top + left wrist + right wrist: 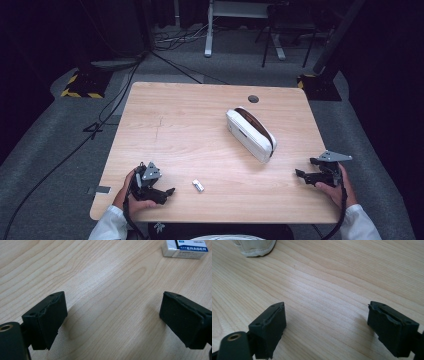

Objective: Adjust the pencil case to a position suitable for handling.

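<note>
Overhead light falls brightly on the wooden table [200, 130] while the surrounding room stays dark. In both gripper views a pale sheen crosses the grain, soft shadows pool beside the jaws, and near parts blur.

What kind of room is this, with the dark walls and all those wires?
Probably a lab or recording studio. Black curtains surround a lone wooden table, cables trail over the grey carpet, and a stand base with yellow-black hazard tape sits behind.
</note>
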Available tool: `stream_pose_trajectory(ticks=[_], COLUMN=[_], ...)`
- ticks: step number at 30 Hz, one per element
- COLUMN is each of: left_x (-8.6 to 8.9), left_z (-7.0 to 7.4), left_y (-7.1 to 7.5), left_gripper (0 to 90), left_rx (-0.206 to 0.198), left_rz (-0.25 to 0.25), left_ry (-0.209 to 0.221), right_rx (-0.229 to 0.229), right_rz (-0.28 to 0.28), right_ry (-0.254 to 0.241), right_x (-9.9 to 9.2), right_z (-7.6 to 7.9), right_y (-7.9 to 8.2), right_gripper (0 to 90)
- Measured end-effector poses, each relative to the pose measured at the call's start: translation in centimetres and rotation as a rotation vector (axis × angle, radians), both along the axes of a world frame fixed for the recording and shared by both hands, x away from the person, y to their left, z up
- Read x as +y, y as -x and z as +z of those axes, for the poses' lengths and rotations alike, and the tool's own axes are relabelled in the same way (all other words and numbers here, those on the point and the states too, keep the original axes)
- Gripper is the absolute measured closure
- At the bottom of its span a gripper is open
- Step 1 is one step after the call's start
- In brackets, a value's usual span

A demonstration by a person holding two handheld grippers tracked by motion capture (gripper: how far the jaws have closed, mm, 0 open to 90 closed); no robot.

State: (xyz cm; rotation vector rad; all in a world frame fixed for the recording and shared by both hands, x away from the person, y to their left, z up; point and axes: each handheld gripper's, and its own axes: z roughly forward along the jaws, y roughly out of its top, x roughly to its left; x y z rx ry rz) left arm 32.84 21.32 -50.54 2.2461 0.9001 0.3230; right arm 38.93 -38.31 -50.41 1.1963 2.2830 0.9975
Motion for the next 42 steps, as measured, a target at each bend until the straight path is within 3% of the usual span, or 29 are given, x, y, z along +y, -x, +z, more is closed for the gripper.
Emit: stream_pose_trajectory(ticks=[10, 15, 18, 23, 25, 29, 36, 39, 42], left_x=[0.0, -0.1, -0.2, -0.5, -0.7, -0.9, -1.9, -2.2, -2.6], left_z=[0.0, 0.0, 0.0, 0.0, 0.0, 0.0, 0.0, 0.0, 0.0], left_y=[0.2, 0.7, 1.1, 1.5, 1.7, 1.9, 2.0, 2.0, 2.0], left_gripper=[8.2, 8.2, 8.2, 8.1, 8.0, 7.9, 7.9, 7.9, 7.9], left_rx=[-0.005, -0.006, -0.005, -0.005, -0.002, -0.005, 0.000, -0.002, 0.001], left_rz=[-0.007, -0.019, -0.022, -0.027, -0.033, -0.035, -0.066, -0.072, -0.083], left_ry=[-0.002, -0.009, -0.007, -0.007, -0.005, -0.005, -0.001, 0.000, 0.000], right_rx=[-0.021, -0.058, -0.097, -0.106, -0.126, -0.114, -0.124, -0.115, -0.112], right_rz=[0.043, 0.097, 0.139, 0.173, 0.194, 0.233, 0.157, 0.138, 0.140], right_ry=[0.000, -0.032, -0.027, -0.063, -0.045, -0.058, -0.038, -0.061, -0.077], right_x=[0.6, 2.9, 5.1, 7.7, 8.7, 9.8, 11.5, 11.7, 11.7], right_z=[0.2, 1.2, 2.0, 2.5, 2.5, 2.5, 2.2, 1.9, 1.7], right_y=[0.2, -0.4, -1.2, -2.6, -2.6, -2.5, -3.3, -3.8, -3.9], right_gripper=[21.5, 22.0, 22.6, 20.9, 21.2, 21.0, 29.4, 33.3, 43.7])
